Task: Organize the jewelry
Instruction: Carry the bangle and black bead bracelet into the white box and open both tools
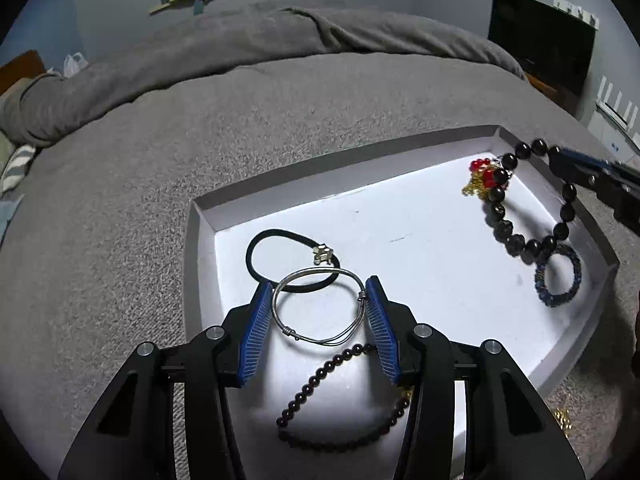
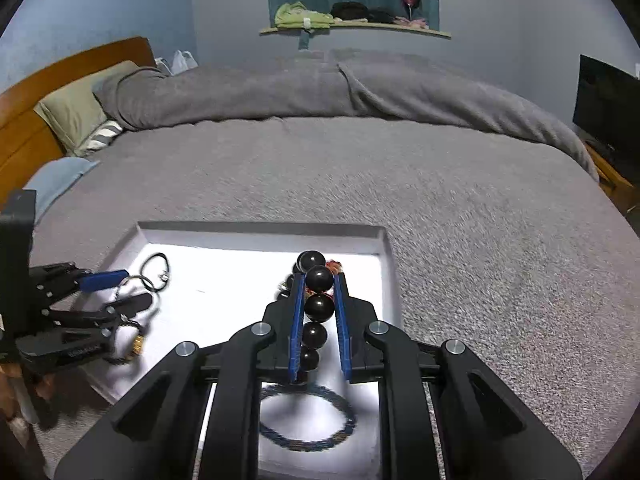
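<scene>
The left tool (image 1: 318, 312) is clamped on a silver wire bangle (image 1: 320, 306), held over the near left part of the white tray (image 1: 200, 240), above a black hair tie (image 1: 292, 260). The right tool (image 2: 320, 292) pinches a black bead bracelet (image 2: 319, 306) hanging by the tray's right wall. The tray's middle is bare; grey bed (image 2: 360, 168) surrounds it.

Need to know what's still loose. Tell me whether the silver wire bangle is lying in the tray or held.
Held. The silver wire bangle sits clamped between the left gripper's blue pads, above the white tray.
</scene>
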A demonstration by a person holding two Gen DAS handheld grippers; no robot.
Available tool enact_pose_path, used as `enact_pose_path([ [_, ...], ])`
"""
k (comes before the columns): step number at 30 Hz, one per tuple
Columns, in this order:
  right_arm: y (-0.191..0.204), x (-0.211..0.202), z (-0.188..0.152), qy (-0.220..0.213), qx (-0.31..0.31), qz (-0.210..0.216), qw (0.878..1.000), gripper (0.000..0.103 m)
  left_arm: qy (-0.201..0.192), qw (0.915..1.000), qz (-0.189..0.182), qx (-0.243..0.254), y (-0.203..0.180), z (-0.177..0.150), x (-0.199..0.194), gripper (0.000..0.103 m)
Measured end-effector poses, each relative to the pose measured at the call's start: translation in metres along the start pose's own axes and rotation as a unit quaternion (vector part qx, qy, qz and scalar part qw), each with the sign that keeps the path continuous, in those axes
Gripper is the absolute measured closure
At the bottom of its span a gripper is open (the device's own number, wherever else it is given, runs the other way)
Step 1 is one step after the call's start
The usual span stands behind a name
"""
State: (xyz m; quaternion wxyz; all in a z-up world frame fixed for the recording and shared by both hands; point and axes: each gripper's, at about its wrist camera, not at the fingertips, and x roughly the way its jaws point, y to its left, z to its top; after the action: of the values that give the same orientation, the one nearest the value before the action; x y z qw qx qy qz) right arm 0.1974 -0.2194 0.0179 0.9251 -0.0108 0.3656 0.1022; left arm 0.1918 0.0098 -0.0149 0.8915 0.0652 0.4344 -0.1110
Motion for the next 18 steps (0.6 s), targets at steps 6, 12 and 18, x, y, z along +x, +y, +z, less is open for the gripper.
enact_pose_path([
  [6, -0.003, 0.012, -0.012, 0.023, -0.001, -0.017, 1.000, 0.089, 0.001, 1.0000, -0.002, -0.008, 0.003, -0.002, 0.004, 0.053],
  [12, -0.008, 0.018, -0.015, 0.032, 0.007, -0.022, 0.999, 0.088, -0.002, 0.9999, 0.002, -0.010, 0.004, -0.002, 0.004, 0.053],
  [18, -0.010, 0.015, -0.016, 0.029, 0.008, -0.018, 0.999, 0.088, -0.002, 0.9999, 0.003, -0.016, 0.006, 0.000, 0.005, 0.053],
])
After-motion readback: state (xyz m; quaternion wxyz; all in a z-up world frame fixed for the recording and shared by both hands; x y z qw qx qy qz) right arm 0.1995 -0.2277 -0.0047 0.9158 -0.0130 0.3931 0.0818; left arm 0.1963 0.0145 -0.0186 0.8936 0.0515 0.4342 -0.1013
